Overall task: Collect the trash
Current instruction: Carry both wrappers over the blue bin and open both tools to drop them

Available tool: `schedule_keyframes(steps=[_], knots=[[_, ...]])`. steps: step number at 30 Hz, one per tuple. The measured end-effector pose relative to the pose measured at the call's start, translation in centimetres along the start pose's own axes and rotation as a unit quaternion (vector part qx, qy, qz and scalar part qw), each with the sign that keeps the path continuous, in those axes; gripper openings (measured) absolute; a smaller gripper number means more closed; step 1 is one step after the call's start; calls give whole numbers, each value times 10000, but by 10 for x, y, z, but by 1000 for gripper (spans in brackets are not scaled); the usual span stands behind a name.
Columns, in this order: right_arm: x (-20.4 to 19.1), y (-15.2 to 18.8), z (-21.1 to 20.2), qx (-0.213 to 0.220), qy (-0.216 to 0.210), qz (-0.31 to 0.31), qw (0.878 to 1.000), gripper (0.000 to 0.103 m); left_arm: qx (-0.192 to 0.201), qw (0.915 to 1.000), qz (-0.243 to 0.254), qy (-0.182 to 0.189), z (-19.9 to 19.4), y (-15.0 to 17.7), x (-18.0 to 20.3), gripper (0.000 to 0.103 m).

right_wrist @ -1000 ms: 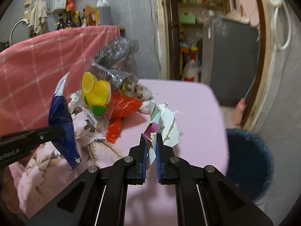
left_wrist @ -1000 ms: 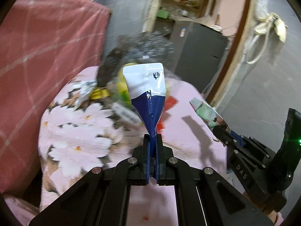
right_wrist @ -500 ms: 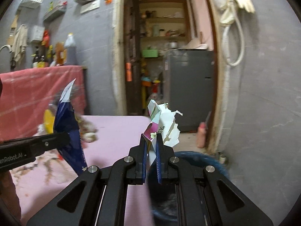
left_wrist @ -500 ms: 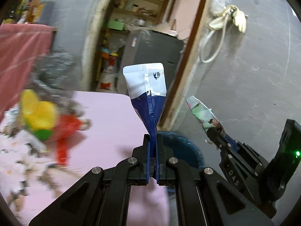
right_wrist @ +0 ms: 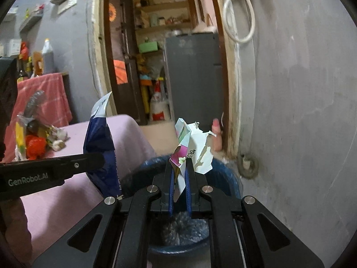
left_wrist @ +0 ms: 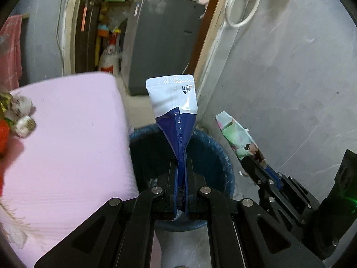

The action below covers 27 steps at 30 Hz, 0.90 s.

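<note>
— What is different now?
— Both tools are off the pink bed (left_wrist: 67,145) and over the blue bin (left_wrist: 214,147); the blue pouch (left_wrist: 176,120) and torn paper (right_wrist: 194,147) hang above it.

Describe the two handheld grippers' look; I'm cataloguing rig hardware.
Both are matte black linkage frames with silver pivot bolts and blue-lined finger pads. The left gripper carries white "GenRobot.AI" lettering on its side; the right gripper shows a green indicator light on its body.

Pouch (left_wrist: 171,102): white top, dark blue below. Torn wrapper (right_wrist: 191,149): white, pink and green print. Bin (left_wrist: 214,149): blue liner, dark inside. Bed cover (left_wrist: 67,145): plain pink. Wall (left_wrist: 290,78): grey
</note>
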State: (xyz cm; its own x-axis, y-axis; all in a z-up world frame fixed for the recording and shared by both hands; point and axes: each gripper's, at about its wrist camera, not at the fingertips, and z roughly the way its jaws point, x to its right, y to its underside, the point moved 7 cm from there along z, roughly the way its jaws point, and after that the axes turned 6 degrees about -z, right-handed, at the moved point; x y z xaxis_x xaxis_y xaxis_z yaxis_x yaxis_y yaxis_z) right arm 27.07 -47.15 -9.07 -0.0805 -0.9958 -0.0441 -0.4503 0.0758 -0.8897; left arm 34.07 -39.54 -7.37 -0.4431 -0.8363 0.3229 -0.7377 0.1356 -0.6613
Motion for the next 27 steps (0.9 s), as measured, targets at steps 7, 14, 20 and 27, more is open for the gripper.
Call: schedule_keyframes(steps=[7,14,20,27], knots=[[11,17,27,-328,-126,224,9991,7,-397,9990,-171,-148,36,11,-18,3],[14,25,41,-534,-178,226,9982,11,-452,9987,-21,-228,49,20,-18,3],[18,26,40,-585,-148,305,9977,13,-445,9989,-92,-85,39,28,-18,5],[25,12,27,-332,-40,410,9986,23,117,9998,-141,-3,3,21,-17,26]])
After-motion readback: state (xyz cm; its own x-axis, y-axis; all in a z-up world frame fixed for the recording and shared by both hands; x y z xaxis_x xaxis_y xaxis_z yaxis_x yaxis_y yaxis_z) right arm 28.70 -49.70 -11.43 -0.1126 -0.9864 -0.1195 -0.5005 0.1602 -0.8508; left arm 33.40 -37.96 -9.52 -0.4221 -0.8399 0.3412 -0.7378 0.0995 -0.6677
